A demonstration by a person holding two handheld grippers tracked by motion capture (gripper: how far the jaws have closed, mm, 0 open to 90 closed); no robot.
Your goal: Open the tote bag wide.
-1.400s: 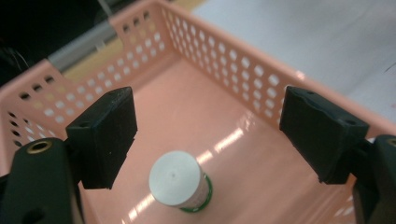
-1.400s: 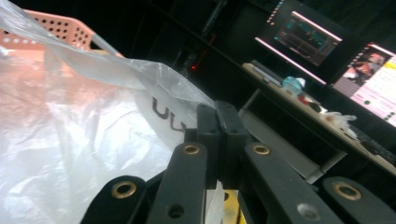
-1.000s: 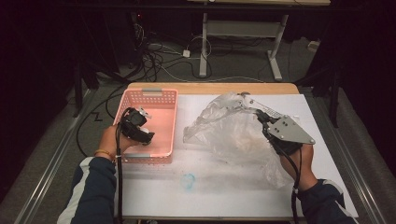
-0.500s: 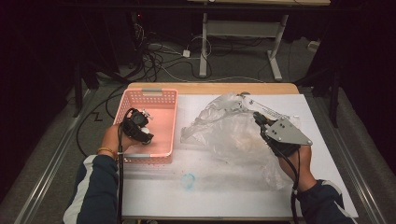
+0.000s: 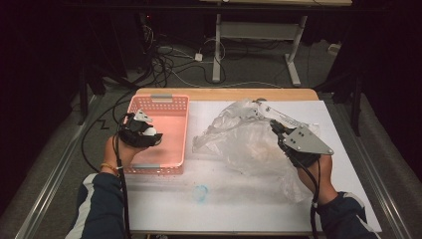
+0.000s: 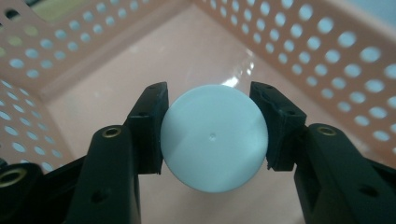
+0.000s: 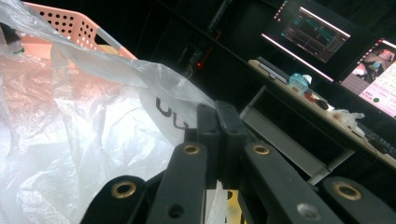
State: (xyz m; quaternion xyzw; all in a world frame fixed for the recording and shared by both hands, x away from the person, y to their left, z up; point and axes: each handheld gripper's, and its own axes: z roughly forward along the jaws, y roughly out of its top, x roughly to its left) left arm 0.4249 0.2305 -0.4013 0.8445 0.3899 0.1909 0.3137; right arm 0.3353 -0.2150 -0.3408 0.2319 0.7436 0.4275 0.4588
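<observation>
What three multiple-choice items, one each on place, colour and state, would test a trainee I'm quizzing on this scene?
1. The white ball is:
A) over the pink basket
B) under the plastic bag
C) on the floor

2. The basket is:
A) blue
B) pink
C) green

3. The right gripper is:
A) wide open
B) shut on the bag
C) holding the ball

Key:
1 A, the left gripper view shows basket walls around the ball.
2 B, both views show pink.
3 B, film is pinched between its jaws.

plastic bag (image 7: 93, 140) | black print, partly hidden | looks like "UU"
</observation>
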